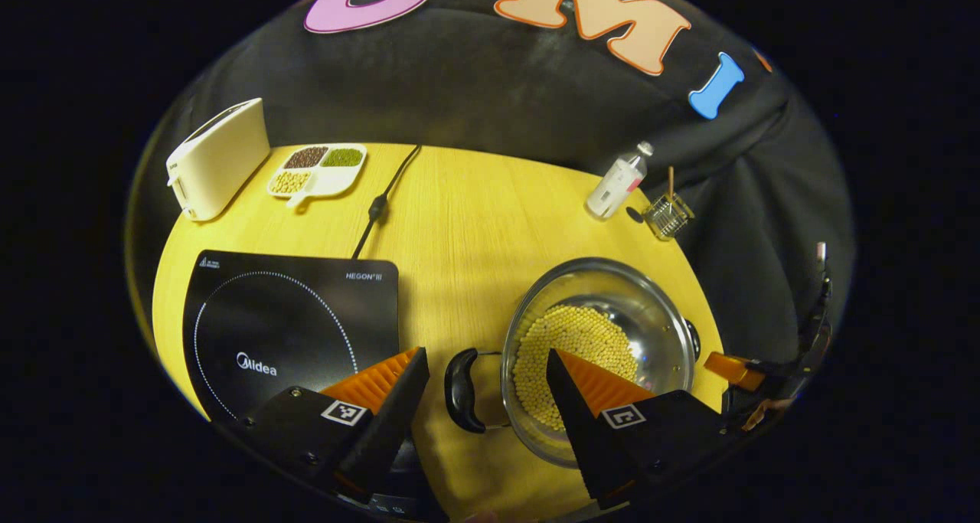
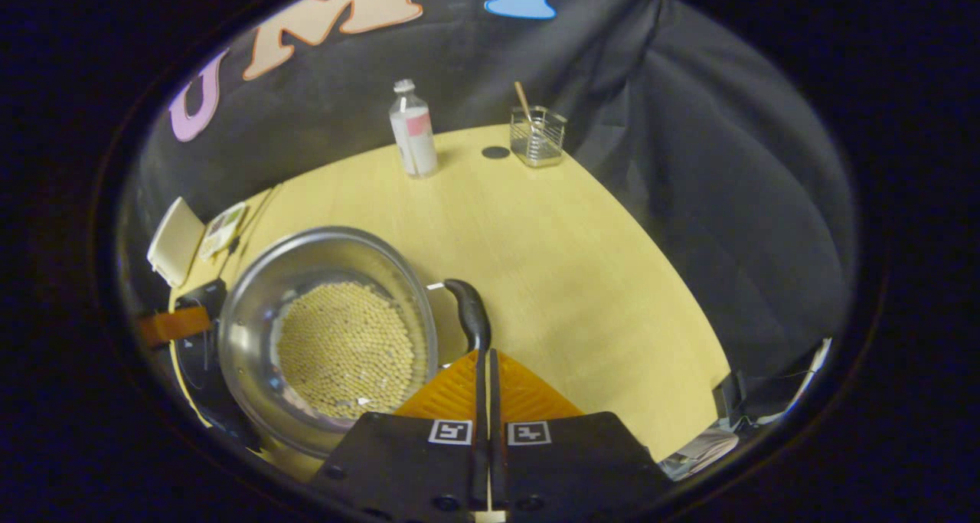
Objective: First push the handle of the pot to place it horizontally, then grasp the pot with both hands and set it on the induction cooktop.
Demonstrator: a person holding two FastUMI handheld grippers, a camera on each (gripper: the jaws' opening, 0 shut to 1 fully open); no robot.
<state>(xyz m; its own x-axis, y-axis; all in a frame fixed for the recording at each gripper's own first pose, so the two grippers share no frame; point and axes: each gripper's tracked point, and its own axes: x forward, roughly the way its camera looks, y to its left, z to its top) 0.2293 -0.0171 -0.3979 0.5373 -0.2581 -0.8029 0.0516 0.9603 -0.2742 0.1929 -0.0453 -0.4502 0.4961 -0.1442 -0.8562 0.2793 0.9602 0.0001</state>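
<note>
A steel pot (image 1: 658, 316) holding yellow beans sits on the yellow table, to the right of the black induction cooktop (image 1: 283, 316). My left gripper (image 1: 486, 352) is open, its fingers either side of the pot's near black handle (image 1: 462, 391) and above it; one finger overlaps the pot's rim. In the right gripper view the pot (image 2: 253, 308) lies at the left, and its other black handle (image 2: 471, 312) sticks up beside the rim. My right gripper (image 2: 484, 352) is shut, its tips right at that handle's lower end with nothing between them.
At the table's far left stand a white toaster (image 1: 218, 159) and a divided dish of beans (image 1: 318, 169), with the cooktop's cable (image 1: 379, 201) beside them. A bottle (image 2: 413, 132), a small black disc (image 2: 495, 152) and a glass holder with a stick (image 2: 537, 136) stand at the far edge.
</note>
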